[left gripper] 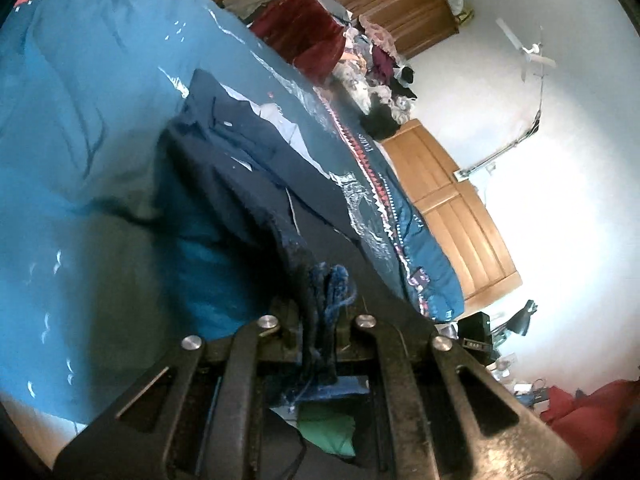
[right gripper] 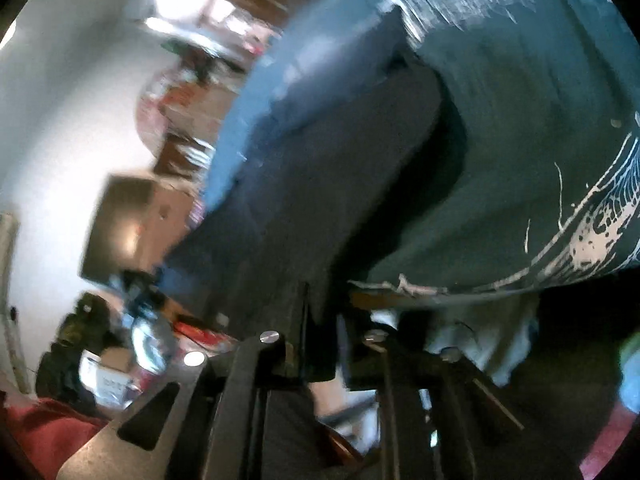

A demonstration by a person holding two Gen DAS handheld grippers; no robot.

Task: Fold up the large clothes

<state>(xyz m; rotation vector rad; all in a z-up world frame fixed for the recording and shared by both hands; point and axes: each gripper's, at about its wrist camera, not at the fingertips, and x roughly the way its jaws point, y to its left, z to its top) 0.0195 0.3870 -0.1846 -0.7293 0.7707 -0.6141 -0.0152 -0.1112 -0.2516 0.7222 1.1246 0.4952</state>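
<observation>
Firmly, left tongs (left gripper: 320,320) clamped on navy garment (left gripper: 248,168); right tongs (right gripper: 320,344) clamped on same garment; bedspread (left gripper: 80,100) lettering unreadable

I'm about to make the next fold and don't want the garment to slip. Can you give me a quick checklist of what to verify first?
1. Left gripper shut on the navy garment: ok, bunched cloth sits between its fingers.
2. Right gripper shut on the garment: ok, dark cloth runs into its fingers, though the view is blurred.
3. Garment spread flat on the blue bedspread: not ok, it is creased and partly lifted.
4. Bedspread not caught in either gripper: cannot tell.
5. Clothes pile apart from the garment: ok, at the bed's far edge.
</observation>
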